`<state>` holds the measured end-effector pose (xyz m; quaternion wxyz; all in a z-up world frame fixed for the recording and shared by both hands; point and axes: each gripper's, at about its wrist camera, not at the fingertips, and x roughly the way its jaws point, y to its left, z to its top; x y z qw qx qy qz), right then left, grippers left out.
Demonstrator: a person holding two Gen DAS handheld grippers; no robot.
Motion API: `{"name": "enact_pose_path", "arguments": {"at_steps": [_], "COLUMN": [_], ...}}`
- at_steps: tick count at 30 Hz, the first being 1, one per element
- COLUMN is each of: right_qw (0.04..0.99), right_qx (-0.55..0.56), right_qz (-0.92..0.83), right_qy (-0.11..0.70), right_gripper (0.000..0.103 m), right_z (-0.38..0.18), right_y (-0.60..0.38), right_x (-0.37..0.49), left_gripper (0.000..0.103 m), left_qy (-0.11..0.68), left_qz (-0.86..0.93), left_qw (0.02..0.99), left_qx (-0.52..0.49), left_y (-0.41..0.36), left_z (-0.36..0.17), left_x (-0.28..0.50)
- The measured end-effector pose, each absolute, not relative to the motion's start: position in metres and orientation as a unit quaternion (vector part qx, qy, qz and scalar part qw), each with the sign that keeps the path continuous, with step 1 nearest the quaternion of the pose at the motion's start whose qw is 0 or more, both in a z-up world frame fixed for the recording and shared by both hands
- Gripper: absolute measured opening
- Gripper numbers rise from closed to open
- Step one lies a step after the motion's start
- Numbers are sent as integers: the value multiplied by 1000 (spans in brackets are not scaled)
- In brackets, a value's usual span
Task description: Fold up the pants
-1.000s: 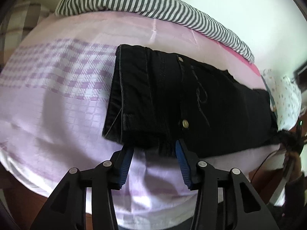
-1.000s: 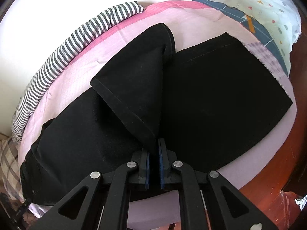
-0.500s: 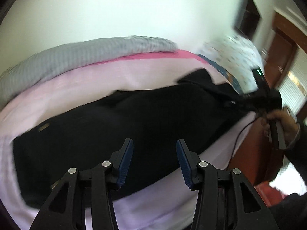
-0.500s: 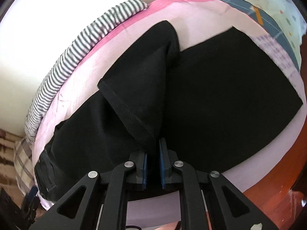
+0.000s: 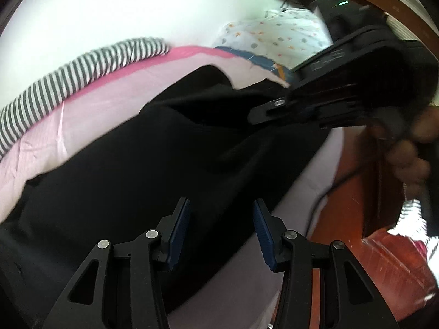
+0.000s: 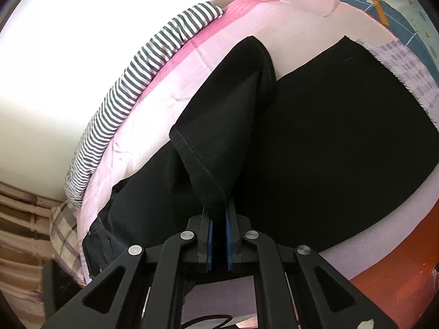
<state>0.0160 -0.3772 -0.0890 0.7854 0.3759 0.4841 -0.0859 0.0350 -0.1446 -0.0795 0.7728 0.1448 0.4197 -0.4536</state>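
Black pants (image 5: 131,164) lie along the pink bed (image 5: 90,101). My left gripper (image 5: 221,233) is open and empty, just above the cloth near the bed's front edge. My right gripper (image 6: 218,213) is shut on the hemmed cuff of a pant leg (image 6: 219,126) and holds it lifted over the rest of the pants (image 6: 343,137). The waistband end (image 6: 96,235) shows at the lower left of the right wrist view. The right gripper also shows in the left wrist view (image 5: 263,112), at the upper right, held by a hand (image 5: 411,148).
A striped pillow (image 5: 68,76) lies along the white wall at the bed's far side. A dotted quilt (image 5: 274,33) lies at the leg end. A checked pillow (image 6: 63,230) is beyond the waistband. Red-brown wooden floor (image 5: 370,260) borders the bed's front edge.
My left gripper has swung from the waistband end toward the middle of the pants, still open. My right gripper has carried the cuff toward the waistband.
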Motion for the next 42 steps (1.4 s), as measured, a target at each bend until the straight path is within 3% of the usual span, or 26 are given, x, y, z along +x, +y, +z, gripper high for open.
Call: {"name": "enact_pose_path", "arguments": {"at_steps": [1,4,9,16,33,39,40,42], "right_qw": [785,786,817,834,792,788,791,801], "right_qx": [375,344,203,-30,-127,-95,-89,-58], "right_qz": [-85,-79,-124,-155,-149,-165,-169,-173], "right_qy": [486,508,525,529,579,585,581,570], "right_gripper": [7,12,38,44,42,23,11,6], "right_z": [-90,-95,-83,-77,-109,-109,-107,-95], "right_y": [-378,-374,-354,-304,-293,-307,-311,-323], "right_x": [15,18,23,56,201,221,223,218], "left_gripper": [47,10,7,7,7,7,7,7], "left_qy": [426,450,469,477,473,470,471,470], "left_qz": [-454,-456,-455,-464,-480,-482,-482,-482], "left_qw": [770,760,754,746,739,739,739,739], "left_qx": [139,108,69,32,15,21,20,21], "left_y": [-146,-151,-151,-146,-145,-147,-147,-147], "left_z": [-84,-98,-108,-112,-117,-117,-117,-118], "left_x": [37,50,60,63,63,60,60,58]}}
